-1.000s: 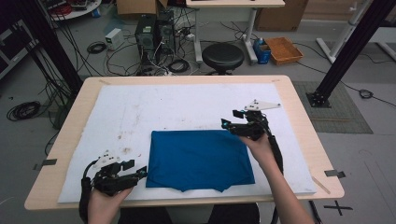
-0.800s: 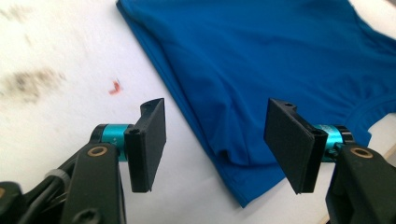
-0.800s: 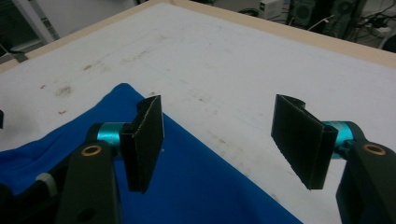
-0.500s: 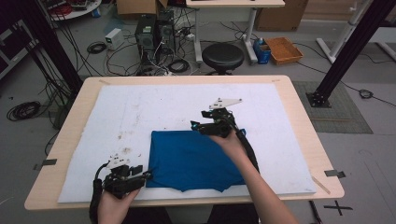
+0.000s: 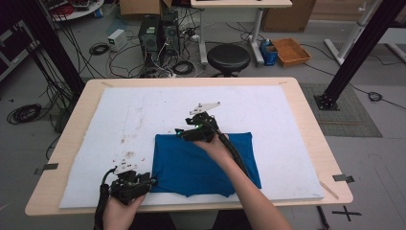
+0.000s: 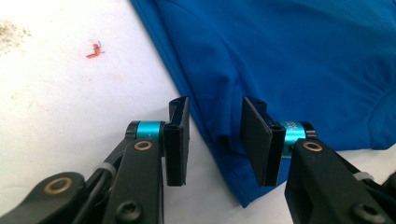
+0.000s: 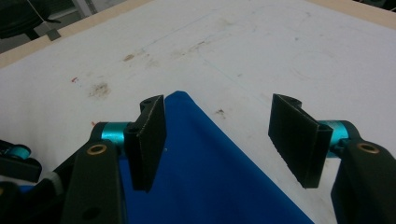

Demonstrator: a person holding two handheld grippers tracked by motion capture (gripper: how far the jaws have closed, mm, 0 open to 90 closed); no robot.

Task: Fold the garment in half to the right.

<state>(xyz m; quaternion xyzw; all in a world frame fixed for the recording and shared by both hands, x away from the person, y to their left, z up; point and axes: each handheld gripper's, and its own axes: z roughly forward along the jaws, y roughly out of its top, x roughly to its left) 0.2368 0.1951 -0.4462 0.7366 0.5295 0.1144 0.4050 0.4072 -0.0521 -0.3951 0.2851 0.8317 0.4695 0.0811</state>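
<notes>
A blue cloth (image 5: 206, 163) lies folded flat on the white mat (image 5: 119, 120). My left gripper (image 5: 149, 183) sits at the cloth's near left corner. In the left gripper view that gripper (image 6: 215, 135) has just been closing its jaws. The cloth's folded edge (image 6: 224, 126) lies between the pads, which still stand apart from it. My right gripper (image 5: 182, 133) hovers over the far left corner of the cloth. In the right gripper view it (image 7: 224, 140) is open, and the blue corner (image 7: 187, 107) points up between its jaws.
The mat covers a wooden table (image 5: 311, 124) and carries brown stains (image 5: 129, 139) left of the cloth. Behind the table stand a black stool (image 5: 228, 57), computer towers (image 5: 158, 33) and loose cables. A black post (image 5: 356, 52) rises at the right.
My right gripper has travelled left along the cloth's far edge to its far left corner. The left gripper's jaws have narrowed around the near left corner.
</notes>
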